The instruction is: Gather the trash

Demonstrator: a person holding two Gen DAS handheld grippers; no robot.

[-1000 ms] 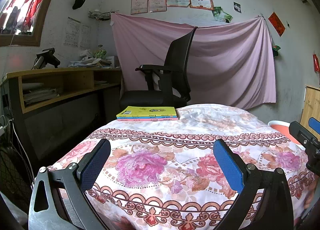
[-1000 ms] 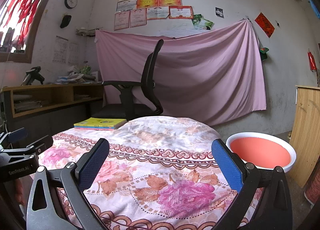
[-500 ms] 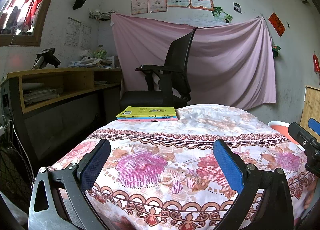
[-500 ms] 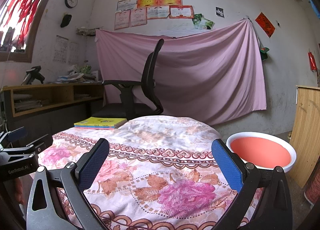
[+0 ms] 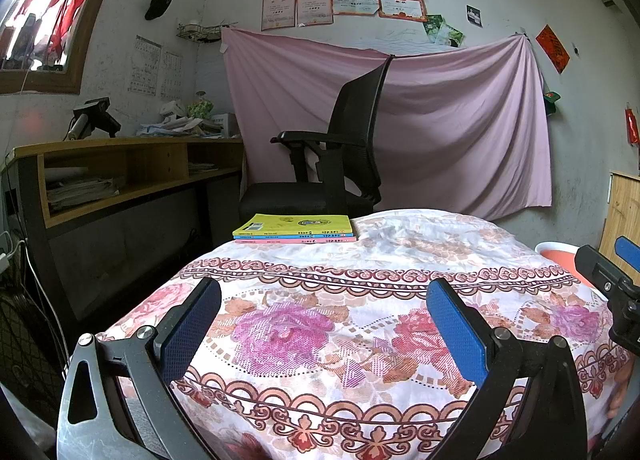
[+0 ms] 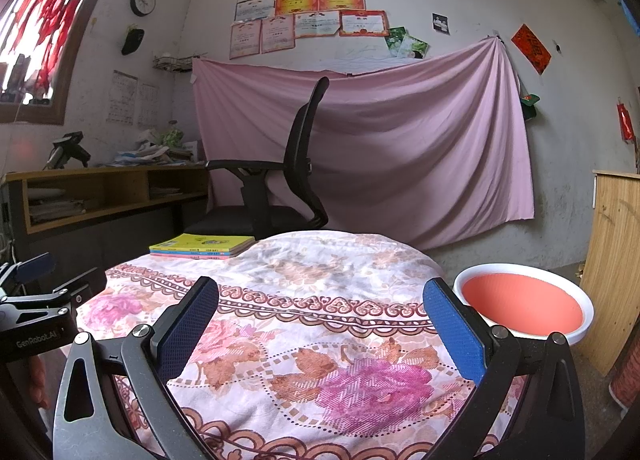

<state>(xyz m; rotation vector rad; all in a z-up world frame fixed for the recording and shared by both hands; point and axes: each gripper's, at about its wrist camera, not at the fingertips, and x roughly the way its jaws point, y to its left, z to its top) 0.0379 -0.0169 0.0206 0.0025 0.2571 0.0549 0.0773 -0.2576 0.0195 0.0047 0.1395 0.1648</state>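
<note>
My left gripper is open and empty, held just above the near edge of a table covered with a floral cloth. My right gripper is also open and empty over the same cloth, to the right of the left one. A round basin, white-rimmed and salmon pink inside, stands low to the right of the table; its edge also shows in the left wrist view. I see no loose trash on the cloth.
A stack of thin books with a yellow cover lies at the table's far left. A black office chair stands behind the table. A wooden desk runs along the left wall, a wooden cabinet at right.
</note>
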